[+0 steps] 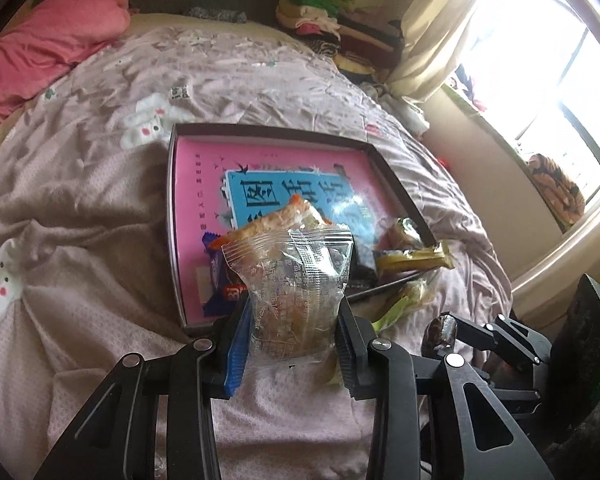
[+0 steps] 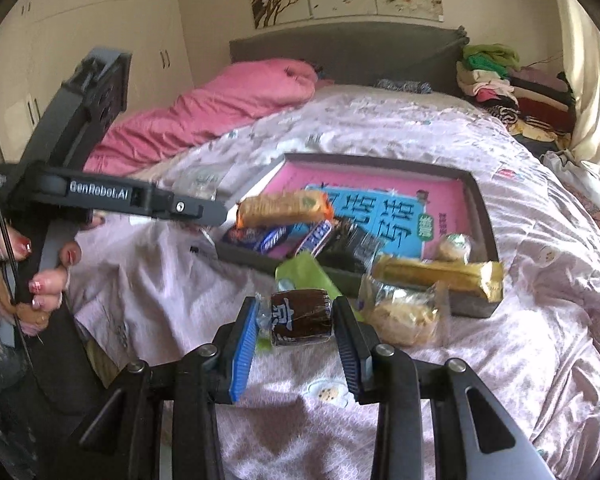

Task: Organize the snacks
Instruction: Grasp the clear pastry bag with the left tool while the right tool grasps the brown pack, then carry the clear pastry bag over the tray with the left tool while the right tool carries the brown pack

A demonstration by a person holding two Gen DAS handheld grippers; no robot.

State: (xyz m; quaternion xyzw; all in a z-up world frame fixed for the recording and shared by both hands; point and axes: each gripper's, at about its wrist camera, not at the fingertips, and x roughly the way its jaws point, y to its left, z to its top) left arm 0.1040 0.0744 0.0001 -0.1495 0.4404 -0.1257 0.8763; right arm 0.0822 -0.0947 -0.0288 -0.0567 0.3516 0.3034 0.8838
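Each handheld gripper was built of black plastic linkage arms joined by round silver pivot pins. On the left gripper (image 1: pixel 292 344) and the right gripper (image 2: pixel 296 330) alike, one finger carried a blue ribbed pad and the other a black ribbed pad. Seen side-on from the right wrist view, the left unit's body bore white "GenRobot.AI" lettering and a small silver screw. The person's hand (image 2: pixel 28 276) had red-painted fingernails. A thin black cable (image 2: pixel 8 256) ran past that hand.
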